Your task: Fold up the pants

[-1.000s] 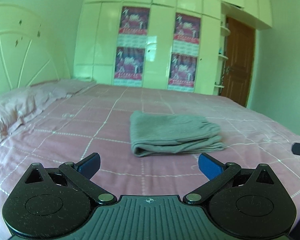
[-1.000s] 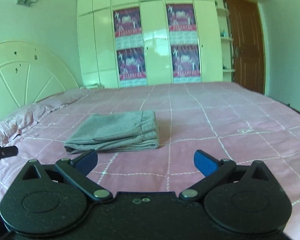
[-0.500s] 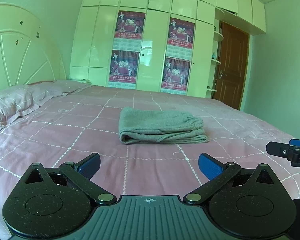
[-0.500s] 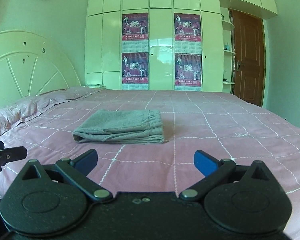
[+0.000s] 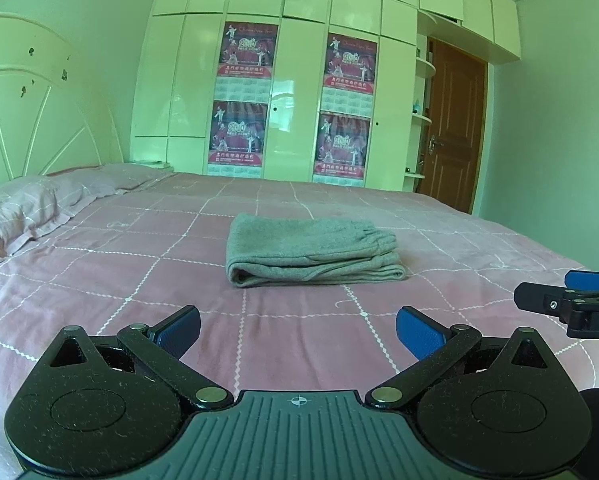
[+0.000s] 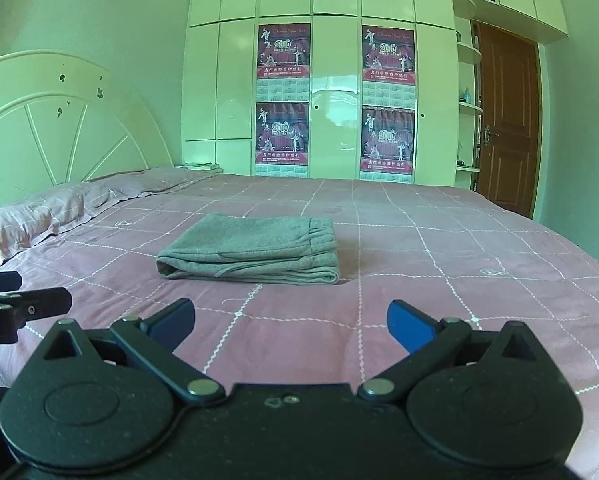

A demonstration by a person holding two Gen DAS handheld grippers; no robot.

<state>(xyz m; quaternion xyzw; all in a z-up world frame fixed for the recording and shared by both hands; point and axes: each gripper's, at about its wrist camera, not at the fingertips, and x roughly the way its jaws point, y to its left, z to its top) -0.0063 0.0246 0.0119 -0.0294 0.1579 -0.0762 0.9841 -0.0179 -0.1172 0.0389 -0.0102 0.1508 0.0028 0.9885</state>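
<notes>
We hold the left hand-held gripper (image 5: 297, 330) and the right hand-held gripper (image 6: 290, 322) low over the near part of the bed (image 5: 111, 280), each with its blue pads spread wide and nothing between them. The pants (image 5: 307, 250) lie well ahead of both, near the middle of the pink checked bedspread, already doubled into a compact grey rectangle: the rounded fold faces left, the gathered waistband sits at the right end, and the layers stack evenly with no leg trailing out. From this we judge that the folding itself is done and that we are at the closing step, standing off from the bundle. In the left view the right tool shows at the right edge, apart from the cloth; in the right view the left tool shows at the left edge. The next move, as we see it, asks for little: leave the stack alone, or, if a tidier edge is wanted, reach forward and press the loose right end flat without dragging the layers apart.
</notes>
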